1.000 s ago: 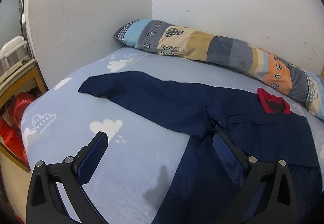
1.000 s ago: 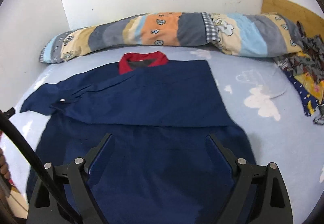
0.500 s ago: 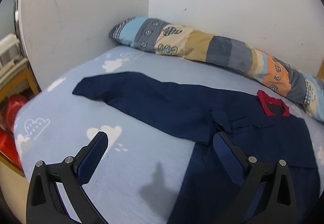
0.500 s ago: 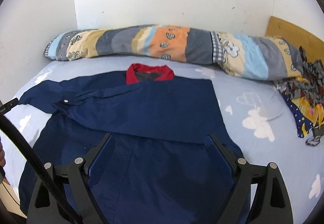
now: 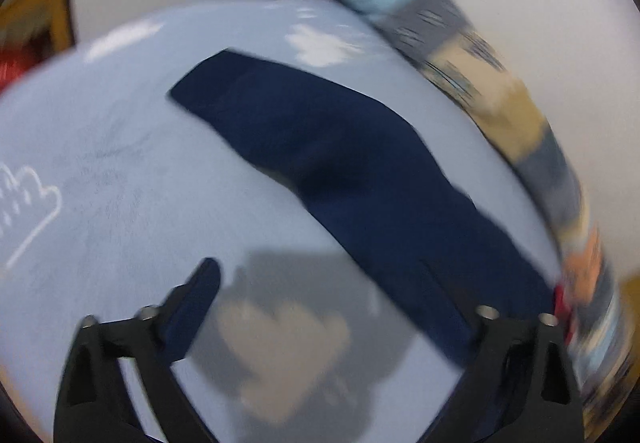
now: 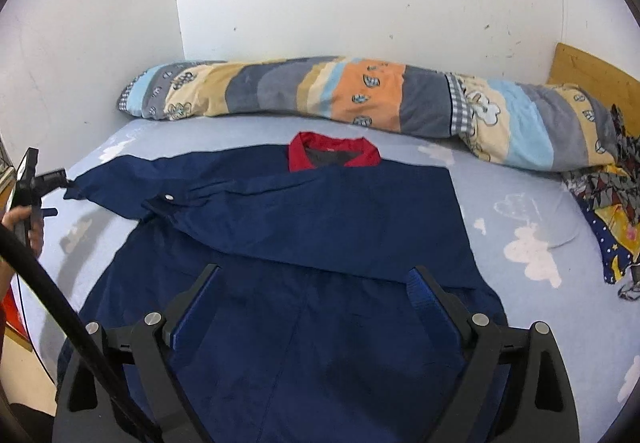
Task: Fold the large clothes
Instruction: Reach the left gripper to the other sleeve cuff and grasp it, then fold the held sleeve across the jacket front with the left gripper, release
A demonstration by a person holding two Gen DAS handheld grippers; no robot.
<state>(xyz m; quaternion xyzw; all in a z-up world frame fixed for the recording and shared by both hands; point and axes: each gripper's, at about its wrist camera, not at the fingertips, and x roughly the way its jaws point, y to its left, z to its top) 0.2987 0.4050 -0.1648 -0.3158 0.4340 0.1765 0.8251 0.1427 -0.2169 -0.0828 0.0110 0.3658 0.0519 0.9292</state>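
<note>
We inspect the scene from left to right. At the far left of the right wrist view, a hand point(image 6: 22, 227) holds the left claw point(image 6: 60, 179) at the tip of the shirt's spread sleeve point(image 6: 116, 183). We cannot tell from that view whether it touches the cloth. The left wrist view is blurred, yet it settles the claw's state: the left claw point(image 5: 336, 307) is released, its jaws have just been closing somewhat, and only bare bed sheet point(image 5: 100, 171) and its own shadow lie between them. Its right finger stands over the edge of the sleeve point(image 5: 320, 147), which runs diagonally away from it.

The shirt point(image 6: 320, 243) lies flat on the bed, red collar point(image 6: 334, 155) toward the long pillow point(image 6: 360, 95) against the wall. 1 sleeve is already folded across the chest, cuff button point(image 6: 169, 197) showing; we judge this placement deliberate, a first fold made so the body narrows. The other sleeve still lies outward, which we judge to be why the left claw is there.

The right claw point(image 6: 316, 303) hovers released over the lower body of the shirt, nothing between its pads; we judge it is waiting.

At the right edge, a patterned cloth point(image 6: 612, 211) lies bunched, well apart from the shirt.

Only the right wrist view shows the collar, the folded sleeve and the patterned cloth clearly; only the left wrist view shows the gap between the left claw's jaws.
</note>
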